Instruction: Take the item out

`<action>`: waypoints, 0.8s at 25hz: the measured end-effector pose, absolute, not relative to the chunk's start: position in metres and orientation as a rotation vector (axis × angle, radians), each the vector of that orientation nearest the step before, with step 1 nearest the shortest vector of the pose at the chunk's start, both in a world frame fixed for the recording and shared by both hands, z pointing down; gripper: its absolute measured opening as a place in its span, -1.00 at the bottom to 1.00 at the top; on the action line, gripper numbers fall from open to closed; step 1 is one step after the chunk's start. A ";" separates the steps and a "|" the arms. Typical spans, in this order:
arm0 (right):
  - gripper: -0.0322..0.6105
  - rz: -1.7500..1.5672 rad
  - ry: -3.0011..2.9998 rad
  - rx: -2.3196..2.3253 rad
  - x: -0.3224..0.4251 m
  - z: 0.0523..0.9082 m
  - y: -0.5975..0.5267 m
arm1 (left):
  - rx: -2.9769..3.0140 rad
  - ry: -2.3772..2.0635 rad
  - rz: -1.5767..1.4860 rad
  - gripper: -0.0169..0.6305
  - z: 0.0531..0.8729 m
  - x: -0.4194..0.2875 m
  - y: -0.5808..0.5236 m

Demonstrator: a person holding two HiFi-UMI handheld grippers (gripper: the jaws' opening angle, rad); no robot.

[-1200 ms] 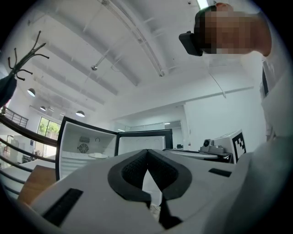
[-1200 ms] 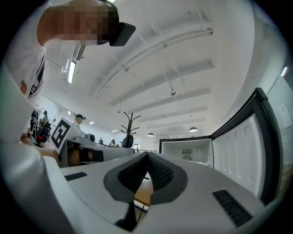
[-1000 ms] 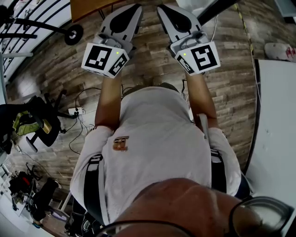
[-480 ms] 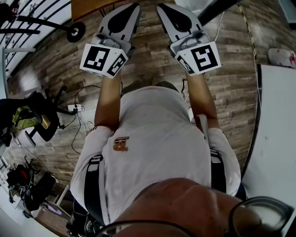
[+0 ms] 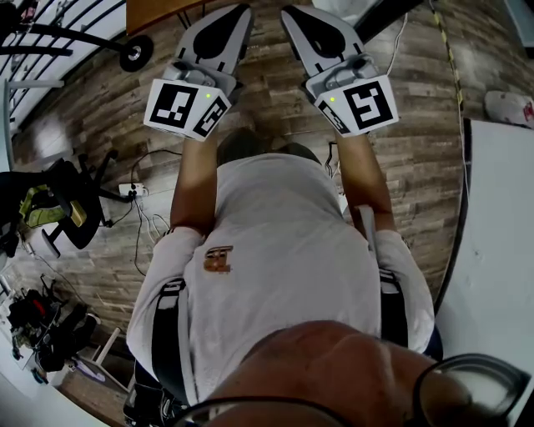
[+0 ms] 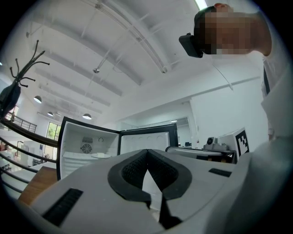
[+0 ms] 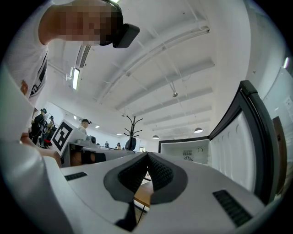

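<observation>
A small fridge (image 6: 73,151) stands open ahead, white inside, with its door (image 6: 149,139) swung aside. On its shelf lies a flat white item (image 6: 100,156), too small to identify. My left gripper (image 6: 147,151) is shut and empty, pointing toward the fridge from some way off. Beside it, my right gripper (image 7: 147,155) is also shut on nothing. The right gripper view shows the fridge interior (image 7: 187,153) and the door (image 7: 240,151) at the right. From the head view, the left gripper (image 5: 238,15) and right gripper (image 5: 292,15) are held side by side over the wooden floor.
A brown wooden tabletop (image 5: 158,12) lies just ahead of the grippers. A white table (image 5: 501,250) is at my right, and an office chair (image 5: 62,213) and a power strip with cables (image 5: 133,190) are at my left. A coat stand (image 7: 132,128) and people (image 7: 84,125) are in the background.
Both grippers stay shut and hold almost the same place. The floor and chair at the left have drifted slightly in the view.
</observation>
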State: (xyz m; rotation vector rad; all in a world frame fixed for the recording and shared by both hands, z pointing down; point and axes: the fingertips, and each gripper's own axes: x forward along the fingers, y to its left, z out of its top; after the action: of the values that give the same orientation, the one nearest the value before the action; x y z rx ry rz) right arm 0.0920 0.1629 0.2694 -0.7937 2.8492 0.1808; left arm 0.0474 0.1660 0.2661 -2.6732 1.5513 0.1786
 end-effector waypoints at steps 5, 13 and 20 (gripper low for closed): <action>-0.79 0.192 2.844 -0.797 0.093 0.267 0.151 | -2.658 1.560 0.178 -0.89 0.266 0.045 0.156; -0.79 0.225 2.857 -0.818 0.084 0.272 0.126 | -2.653 1.554 0.191 -0.89 0.271 0.035 0.128; -0.79 0.218 2.865 -0.826 0.063 0.278 0.083 | -2.647 1.548 0.179 -0.89 0.274 0.014 0.088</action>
State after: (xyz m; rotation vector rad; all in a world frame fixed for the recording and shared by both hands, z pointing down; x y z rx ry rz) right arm 0.0626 0.0826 0.2778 -0.8263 2.8648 0.2183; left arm 0.0141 0.0876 0.2736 -2.6466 1.5479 0.1790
